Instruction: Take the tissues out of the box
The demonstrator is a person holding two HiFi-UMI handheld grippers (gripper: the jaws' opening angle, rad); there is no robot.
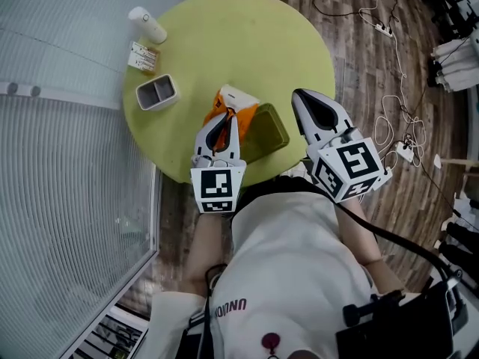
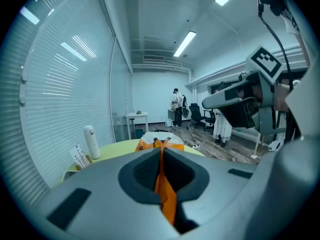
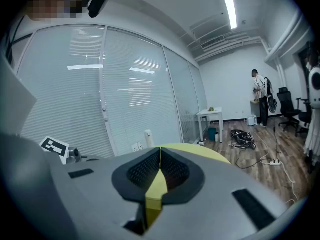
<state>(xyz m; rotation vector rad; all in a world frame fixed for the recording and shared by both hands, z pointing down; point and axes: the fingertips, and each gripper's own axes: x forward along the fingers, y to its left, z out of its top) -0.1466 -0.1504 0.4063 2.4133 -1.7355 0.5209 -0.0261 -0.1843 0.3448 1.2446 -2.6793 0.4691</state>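
Pinching what looks like film of the orange tissue pack (image 1: pixel 251 113), left gripper (image 1: pixel 224 120) clamps tight; right gripper (image 1: pixel 301 94) closed, empty, above green table (image 1: pixel 224 36).

Head view looks steeply down on the round table (image 1: pixel 224 43), which both gripper views skim low across

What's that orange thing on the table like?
The orange pack looks soft, with a white piece at its top. It lies on the round yellow-green table, right beside a green tray. The left claw, shut, is at its near end; whether it pinches the pack I cannot tell.
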